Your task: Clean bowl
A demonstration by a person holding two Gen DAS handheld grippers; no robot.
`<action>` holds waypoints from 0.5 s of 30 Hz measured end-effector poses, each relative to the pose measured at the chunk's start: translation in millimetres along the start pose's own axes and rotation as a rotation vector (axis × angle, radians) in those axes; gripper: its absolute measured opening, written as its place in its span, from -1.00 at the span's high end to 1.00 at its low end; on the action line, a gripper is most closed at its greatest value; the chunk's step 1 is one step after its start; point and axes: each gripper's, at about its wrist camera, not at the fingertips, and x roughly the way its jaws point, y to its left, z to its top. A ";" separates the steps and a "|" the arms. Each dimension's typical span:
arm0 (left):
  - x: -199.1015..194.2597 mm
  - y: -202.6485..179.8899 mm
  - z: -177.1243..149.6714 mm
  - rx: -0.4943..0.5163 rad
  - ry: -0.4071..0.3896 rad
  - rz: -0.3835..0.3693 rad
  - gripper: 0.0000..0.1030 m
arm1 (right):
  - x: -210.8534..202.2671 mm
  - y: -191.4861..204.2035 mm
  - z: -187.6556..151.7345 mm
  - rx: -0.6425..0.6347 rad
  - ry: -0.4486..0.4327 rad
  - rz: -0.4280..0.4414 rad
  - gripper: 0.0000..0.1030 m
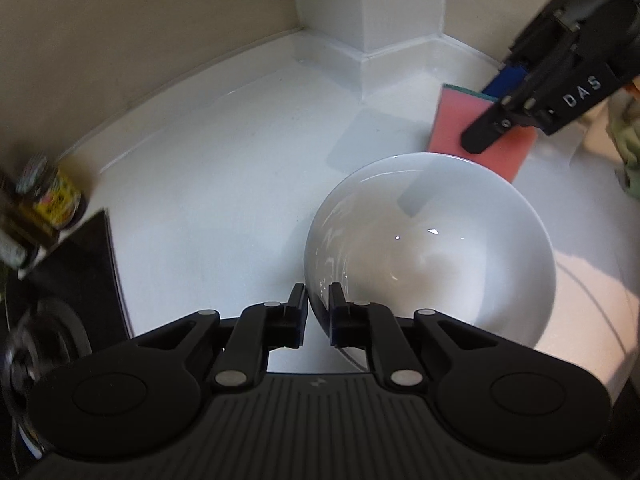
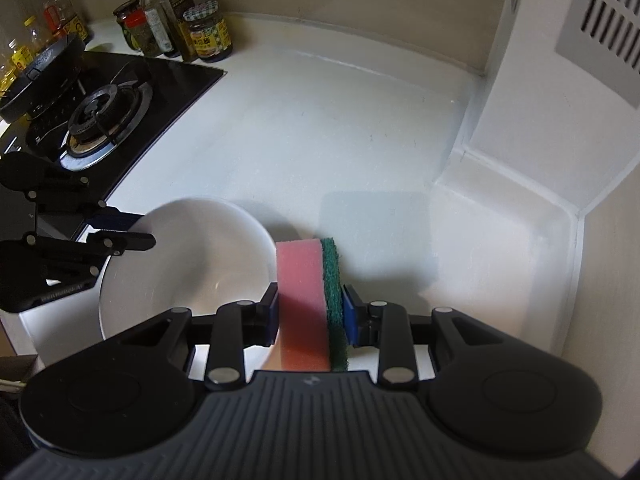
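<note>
A white bowl (image 1: pixel 436 248) is held tilted above the white counter; it also shows in the right wrist view (image 2: pixel 188 264). My left gripper (image 1: pixel 318 300) is shut on the bowl's near rim, one finger inside and one outside; it appears in the right wrist view (image 2: pixel 132 228) at the bowl's left edge. My right gripper (image 2: pixel 310 308) is shut on a pink sponge (image 2: pixel 302 300) with a green scouring side. In the left wrist view the right gripper (image 1: pixel 486 128) holds the sponge (image 1: pixel 452 124) just beyond the bowl's far rim, apart from it.
A black gas hob (image 2: pixel 108 112) with a burner and a dark pan (image 2: pixel 40 76) lies at left. Jars and bottles (image 2: pixel 180 28) stand behind it. A white pillar (image 1: pixel 372 8) and wall corner bound the counter (image 2: pixel 320 128) at back and right.
</note>
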 end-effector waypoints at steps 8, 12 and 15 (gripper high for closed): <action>-7.7 13.8 -2.2 -0.180 -0.010 0.007 0.81 | 4.6 -4.0 3.4 0.033 -0.014 0.011 0.48; -14.5 12.4 -18.9 -0.277 -0.016 -0.011 0.80 | 1.5 -10.5 -4.8 0.100 -0.044 0.028 0.48; -11.3 8.2 -18.2 -0.240 -0.013 0.007 0.76 | -0.9 -13.8 -12.0 0.163 -0.074 0.032 0.48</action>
